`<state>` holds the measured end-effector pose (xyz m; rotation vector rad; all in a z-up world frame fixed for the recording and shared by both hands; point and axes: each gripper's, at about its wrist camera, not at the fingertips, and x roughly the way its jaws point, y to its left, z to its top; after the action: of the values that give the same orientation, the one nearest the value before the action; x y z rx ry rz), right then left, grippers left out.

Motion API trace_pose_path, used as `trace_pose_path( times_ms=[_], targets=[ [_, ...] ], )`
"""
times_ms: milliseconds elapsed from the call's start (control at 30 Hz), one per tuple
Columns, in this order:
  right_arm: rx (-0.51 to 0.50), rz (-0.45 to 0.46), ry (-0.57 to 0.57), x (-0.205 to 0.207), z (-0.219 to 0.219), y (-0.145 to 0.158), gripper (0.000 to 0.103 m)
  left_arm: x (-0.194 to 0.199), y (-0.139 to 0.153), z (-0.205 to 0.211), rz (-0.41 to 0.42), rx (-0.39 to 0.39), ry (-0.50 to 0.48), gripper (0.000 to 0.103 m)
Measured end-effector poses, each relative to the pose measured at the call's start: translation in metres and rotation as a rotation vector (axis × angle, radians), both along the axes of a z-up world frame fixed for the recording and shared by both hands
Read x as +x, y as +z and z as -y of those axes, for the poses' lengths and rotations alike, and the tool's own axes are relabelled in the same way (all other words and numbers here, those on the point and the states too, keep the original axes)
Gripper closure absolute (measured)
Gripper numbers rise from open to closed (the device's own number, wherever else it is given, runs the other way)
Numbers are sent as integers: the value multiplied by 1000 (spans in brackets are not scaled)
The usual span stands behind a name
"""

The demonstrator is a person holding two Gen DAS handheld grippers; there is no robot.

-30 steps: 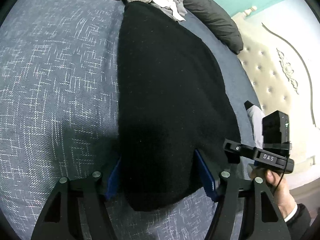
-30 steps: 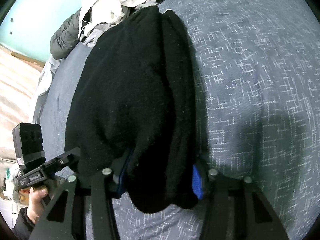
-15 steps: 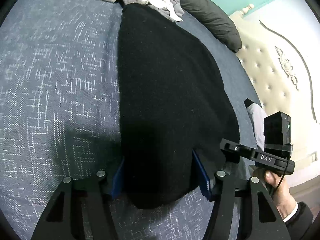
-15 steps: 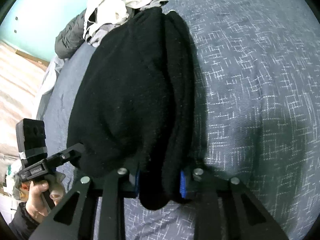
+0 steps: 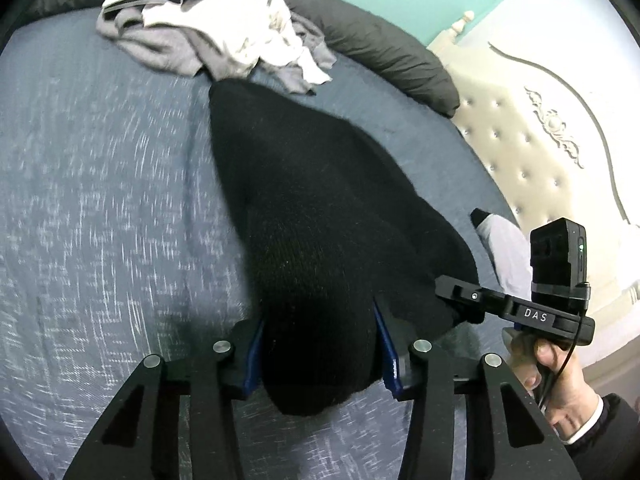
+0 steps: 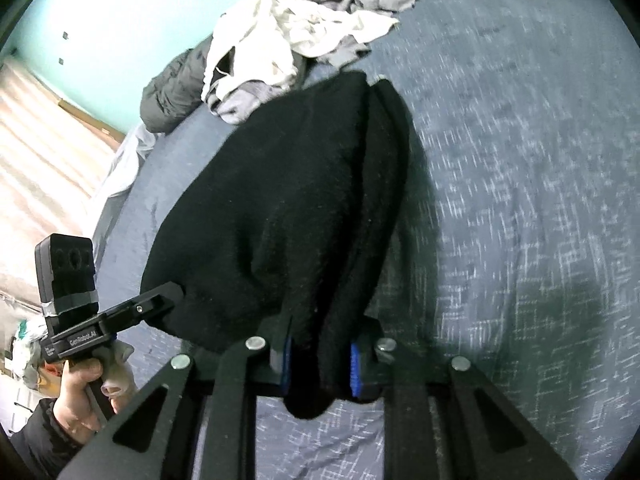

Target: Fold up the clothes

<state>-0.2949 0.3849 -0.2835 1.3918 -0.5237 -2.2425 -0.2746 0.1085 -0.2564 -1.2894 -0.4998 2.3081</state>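
On the blue-grey bed [image 5: 100,208], the left gripper [image 5: 320,350] is closing, its blue fingers [image 5: 253,354] squeezing the near hem of the black sweater [image 5: 312,216]. Beside it, the right gripper [image 6: 320,360] is closing too, clenching a bunched fold of that hem.

Sweater [image 5: 320,216] on bed [image 5: 100,200], laundry pile [image 5: 224,28] behind

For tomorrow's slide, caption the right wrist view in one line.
Right gripper closing on the near edge of a black garment spread over a blue-grey bedspread.
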Motion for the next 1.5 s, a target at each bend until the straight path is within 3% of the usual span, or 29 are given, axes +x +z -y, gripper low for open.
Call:
trace_pose_path(
  times_ms=[800,1067,1500],
  targets=[
    [4,-210,-23,29,-36,135,84,36,126,-54,-197,-8,-64,55],
    [10,-275,-52,56,-69,181,85,53,167,-94,-249,-3,-101,55],
    [49,-344,-122,97,-146,229,85,65,207,-186,-300,13,-185,55]
  ],
)
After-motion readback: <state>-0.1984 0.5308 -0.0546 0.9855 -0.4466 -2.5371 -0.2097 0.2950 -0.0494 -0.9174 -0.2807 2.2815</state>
